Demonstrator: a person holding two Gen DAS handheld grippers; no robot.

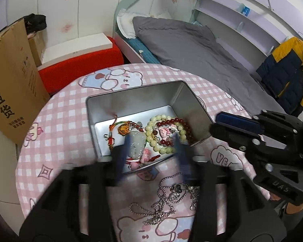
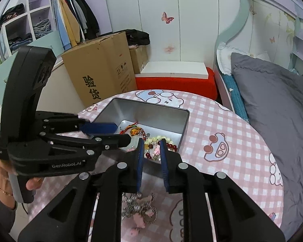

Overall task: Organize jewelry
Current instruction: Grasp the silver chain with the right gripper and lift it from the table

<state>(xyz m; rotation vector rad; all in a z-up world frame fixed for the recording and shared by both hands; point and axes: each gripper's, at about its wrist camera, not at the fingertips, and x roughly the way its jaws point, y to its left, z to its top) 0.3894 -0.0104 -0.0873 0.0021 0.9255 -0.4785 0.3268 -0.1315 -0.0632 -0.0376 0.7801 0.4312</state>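
Jaws of left gripper (image 1: 152, 151) apart, blue pads blurred, nothing clamped, poised over near rim of open rectangular silver metal tin (image 1: 135, 98). Jaws of right gripper (image 2: 150, 159) parted by a narrow gap, empty, aimed at same tin from its near side.

Contents of tin: pale green carved jade pendant (image 1: 136, 144) on red cord; gold knot charm with green and red cords (image 1: 123, 129); cream bead bracelet (image 1: 151, 125); dark red bead bracelet (image 1: 183, 127); small pink figurine charms (image 1: 164, 132); all heaped together on tin floor.

Outside tin, on round table with pink checked cartoon cloth (image 1: 56, 117): tangled silver chain necklaces with heart pendant (image 1: 171, 197), lying just before tin, between left gripper's arms.

Beyond table: brown cardboard box (image 2: 103, 70), red stool (image 2: 175, 82), bed with grey quilt (image 1: 192, 46).
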